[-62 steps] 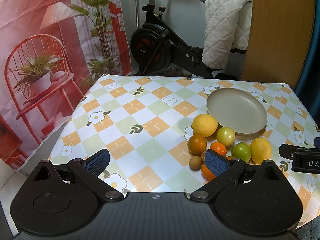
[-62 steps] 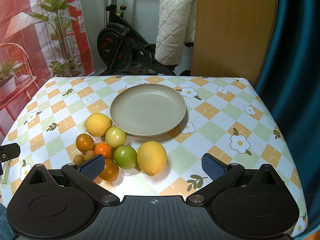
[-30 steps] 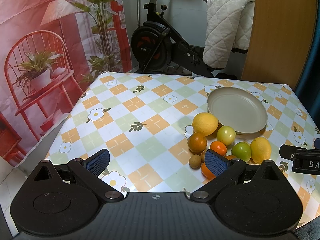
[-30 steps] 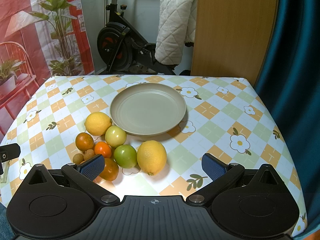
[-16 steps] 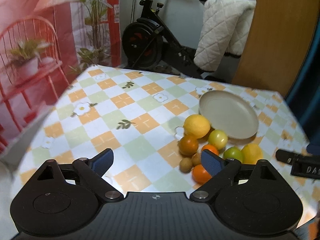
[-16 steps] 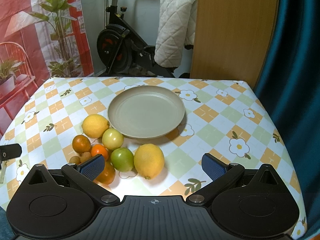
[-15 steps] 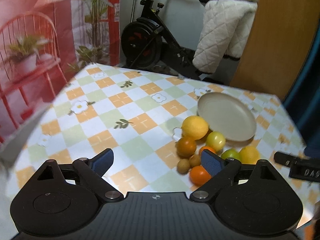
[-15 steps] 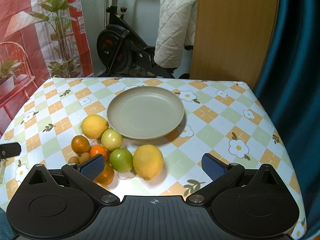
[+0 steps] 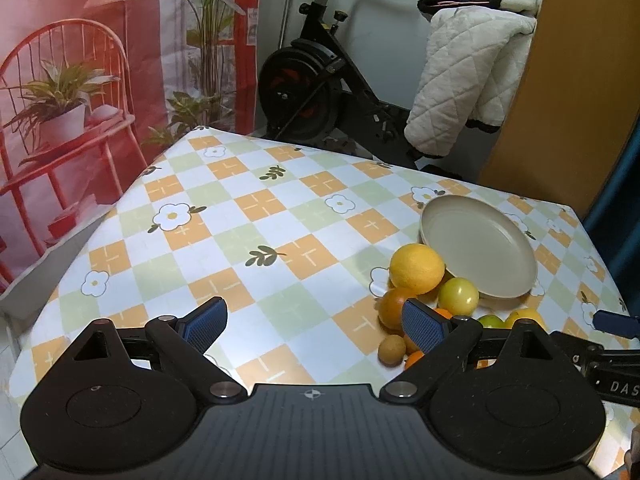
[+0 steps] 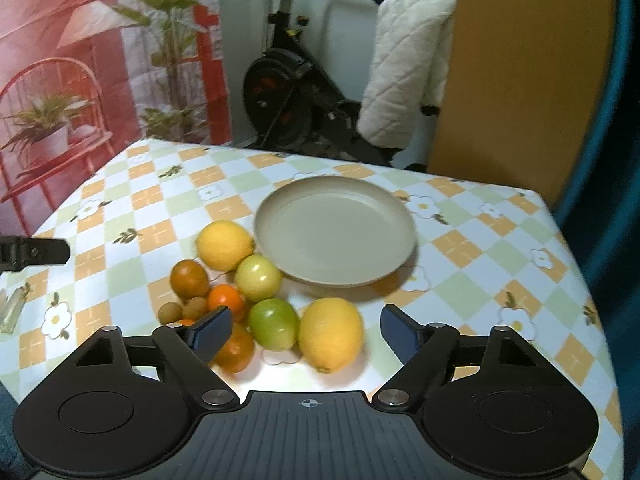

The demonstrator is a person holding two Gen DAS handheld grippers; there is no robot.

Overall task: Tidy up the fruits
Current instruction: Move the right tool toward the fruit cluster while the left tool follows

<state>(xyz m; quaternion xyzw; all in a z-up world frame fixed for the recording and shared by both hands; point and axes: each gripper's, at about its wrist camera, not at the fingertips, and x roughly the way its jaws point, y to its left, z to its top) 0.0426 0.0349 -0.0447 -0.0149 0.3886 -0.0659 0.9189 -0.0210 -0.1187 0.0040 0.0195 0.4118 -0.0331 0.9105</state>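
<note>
Beside the round beige plate [image 10: 335,230], the firm, smooth yellow lemon [image 10: 330,334] looked best gripped across its middle by the empty, wide-open right gripper [image 10: 306,334].

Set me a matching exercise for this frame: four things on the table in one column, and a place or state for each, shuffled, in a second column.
Things:
1. plate
2. green fruit
3. nearer lemon
4. right gripper

Places or states:
A. open, holding nothing
B. nothing on it
C. between the lemon and an orange
D. on the cloth, in front of the plate

Pairs: 1-B, 2-C, 3-D, 4-A
</note>
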